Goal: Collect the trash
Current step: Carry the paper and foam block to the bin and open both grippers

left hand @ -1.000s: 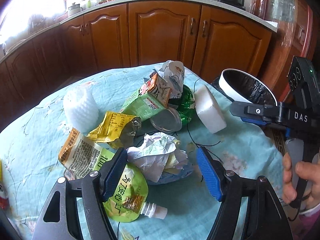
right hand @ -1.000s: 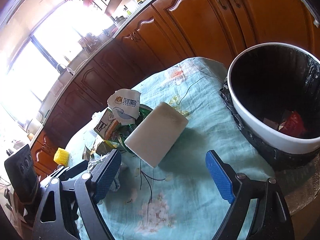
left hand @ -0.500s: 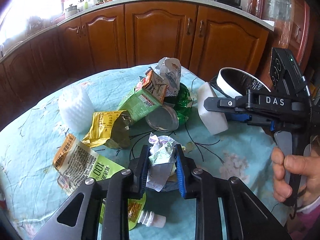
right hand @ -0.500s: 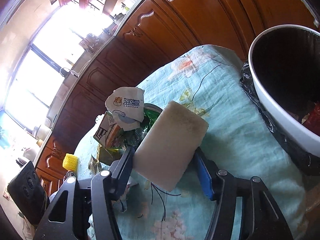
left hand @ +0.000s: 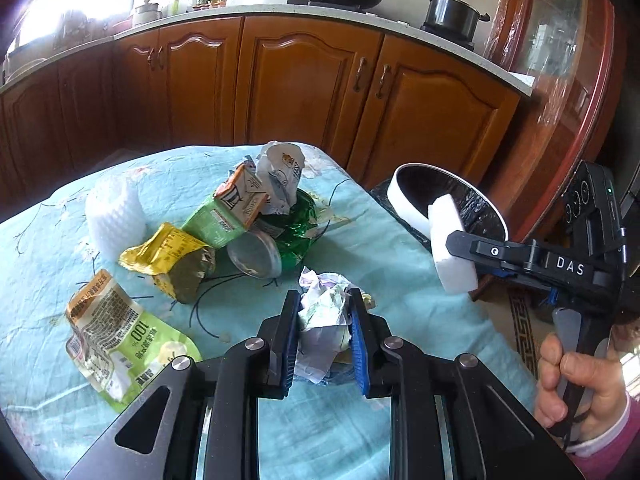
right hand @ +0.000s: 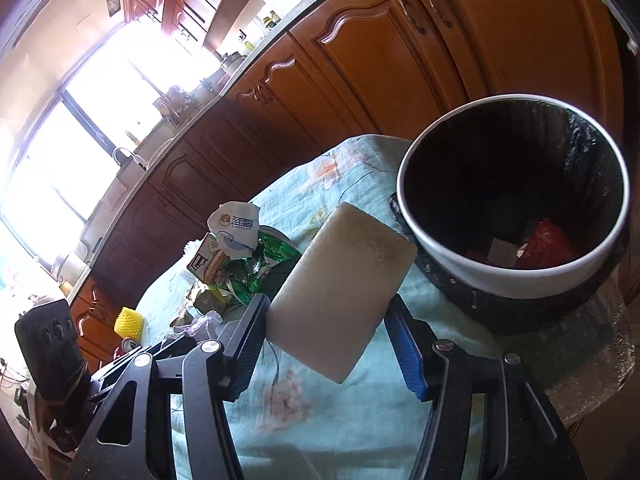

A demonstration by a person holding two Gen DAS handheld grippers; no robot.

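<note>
Trash lies heaped on a table under a pale blue floral cloth (left hand: 400,264). Left gripper (left hand: 325,312) pinches a crumpled paper wad (left hand: 322,320) between its blue pads, low at 6 o'clock in the left wrist view. Right gripper (right hand: 326,320) clamps a white foam block (right hand: 340,292) by its side edges; block tilted, its upper corner close to the bin's rim in the right wrist view.

White-rimmed bin (right hand: 516,276) with black liner stands off the table edge, at 3 o'clock of the pile; red wrapper and scraps inside.

On the cloth, from the wad:
- round clear lid (left hand: 256,254) and green foil wrapper (left hand: 298,232), at 11 o'clock
- small carton (left hand: 242,198) and crumpled white wrapper (left hand: 280,176), leaning together on top of the heap
- yellow pouch (left hand: 168,256), 10 o'clock
- green spouted pouch (left hand: 120,336), 9 o'clock
- white foam net (left hand: 114,216), far left of the heap

A person's hand (left hand: 580,384) grips the right gripper's handle.
</note>
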